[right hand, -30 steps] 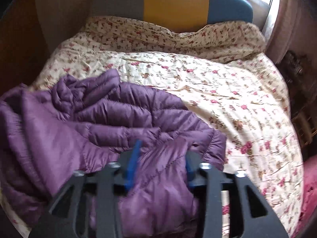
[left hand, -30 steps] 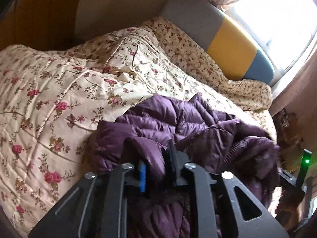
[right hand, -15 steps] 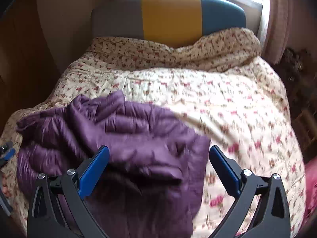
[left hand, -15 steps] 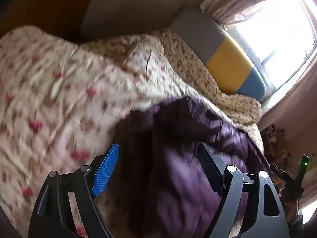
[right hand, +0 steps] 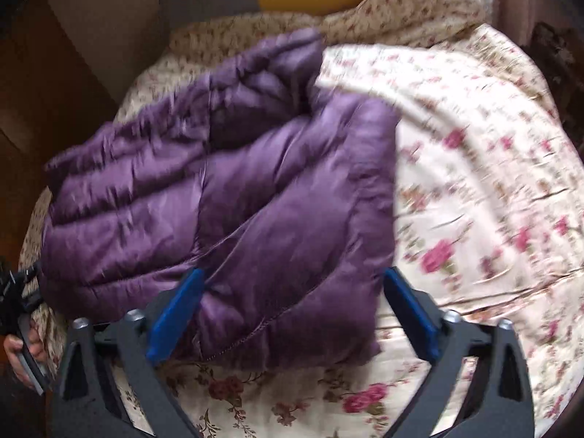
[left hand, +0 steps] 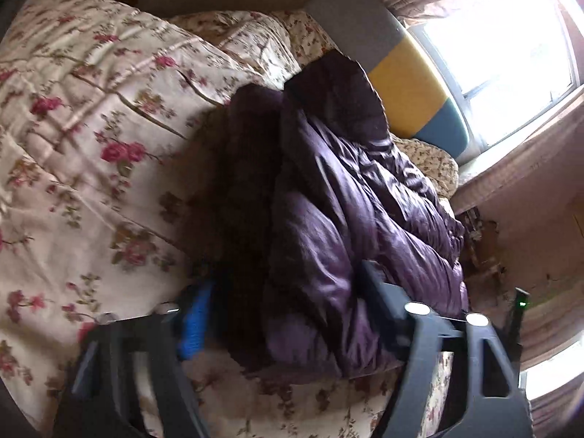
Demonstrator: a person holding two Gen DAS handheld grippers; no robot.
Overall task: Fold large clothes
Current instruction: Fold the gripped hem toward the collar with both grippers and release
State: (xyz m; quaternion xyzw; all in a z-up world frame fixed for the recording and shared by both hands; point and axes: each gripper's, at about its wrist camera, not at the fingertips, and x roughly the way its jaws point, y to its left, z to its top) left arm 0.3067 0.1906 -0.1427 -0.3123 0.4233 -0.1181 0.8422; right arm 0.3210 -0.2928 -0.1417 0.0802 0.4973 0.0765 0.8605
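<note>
A purple quilted down jacket (left hand: 328, 197) lies bunched on the floral quilt (left hand: 91, 138). In the left wrist view its near end sits between the fingers of my left gripper (left hand: 284, 281), whose jaws are closing; the blue pad (left hand: 195, 319) is beside the jacket's shadowed side. In the right wrist view the jacket (right hand: 226, 189) is folded over, and its near right corner lies between the blue pads of my right gripper (right hand: 294, 273), whose jaws are also closing. The pads stand at the fabric's edges without a clear squeeze.
The quilt (right hand: 474, 182) covers the whole bed. A grey, yellow and blue headboard (left hand: 408, 73) stands behind, under a bright window (left hand: 503, 47). A hand (right hand: 22, 343) holding the other gripper shows at the right wrist view's left edge. Dark wood lies to the left.
Both grippers let go of the jacket, opened wide, then moved down and closer to it and began narrowing. The jacket now lies folded over on the quilt.
</note>
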